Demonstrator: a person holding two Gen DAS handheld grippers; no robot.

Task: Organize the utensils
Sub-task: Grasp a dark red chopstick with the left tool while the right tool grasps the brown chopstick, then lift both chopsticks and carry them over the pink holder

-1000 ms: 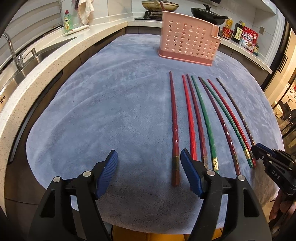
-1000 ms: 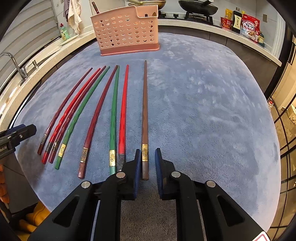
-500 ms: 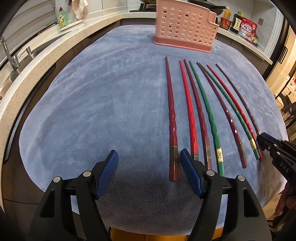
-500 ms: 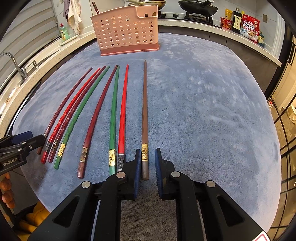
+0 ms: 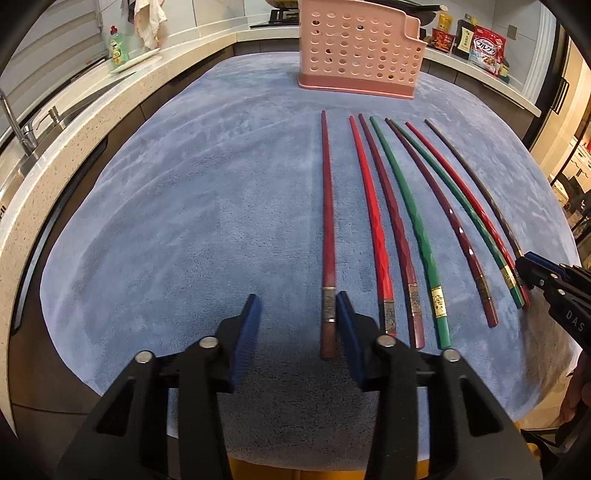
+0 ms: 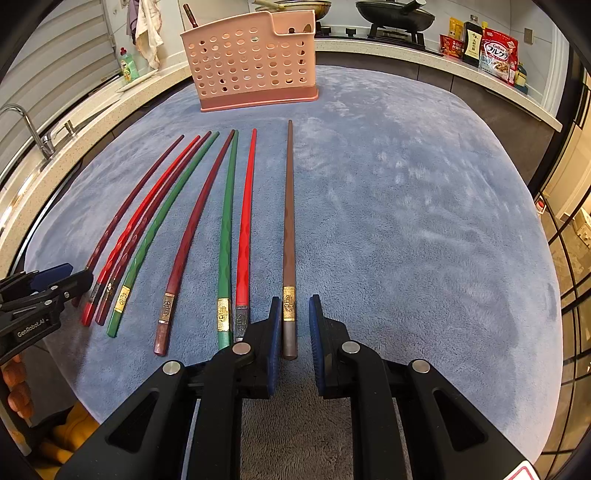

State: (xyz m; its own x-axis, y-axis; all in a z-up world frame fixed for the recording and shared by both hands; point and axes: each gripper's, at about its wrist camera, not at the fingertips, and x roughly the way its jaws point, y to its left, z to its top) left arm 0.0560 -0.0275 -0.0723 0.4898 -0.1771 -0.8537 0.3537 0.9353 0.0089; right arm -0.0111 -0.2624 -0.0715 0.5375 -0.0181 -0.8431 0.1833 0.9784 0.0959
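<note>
the dark red chopstick (image 5: 327,258) lies between the left gripper (image 5: 297,325) pads, close to one; its open jaws are closing, narrower than before.

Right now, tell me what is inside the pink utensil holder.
A dark handle sticks out above the pink utensil holder; darker shapes show through its holes. What those are and the bottom stay hidden behind its wall.
</note>
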